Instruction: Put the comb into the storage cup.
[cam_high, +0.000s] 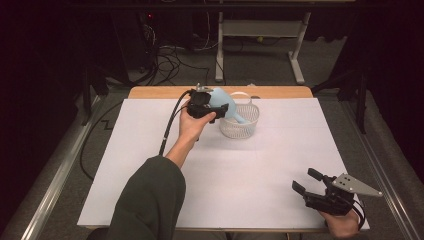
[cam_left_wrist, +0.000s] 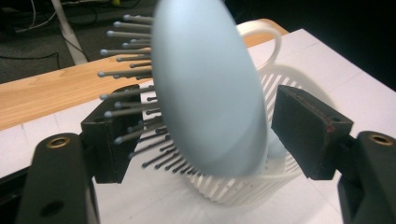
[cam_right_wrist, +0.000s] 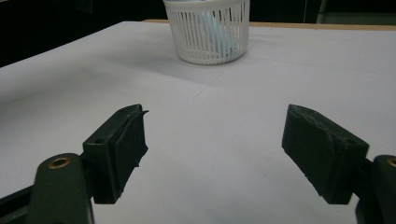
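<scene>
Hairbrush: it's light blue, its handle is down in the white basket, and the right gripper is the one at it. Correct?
Not quite: the left gripper is at the hairbrush, as the high view shows. The right gripper rests open near the table's front edge. The brush is light blue, its handle in the white basket.

Hairbrush (cam_high: 223, 102) stands handle-down in basket (cam_high: 248, 127), upper centre of frame, on table (cam_high: 225, 185); right gripper (cam_high: 311, 184) lower right.

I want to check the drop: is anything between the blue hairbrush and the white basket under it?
Nothing visible. The blue hairbrush already has its handle end inside the white basket, and its head stands between the left gripper jaws, which look apart from it.
</scene>
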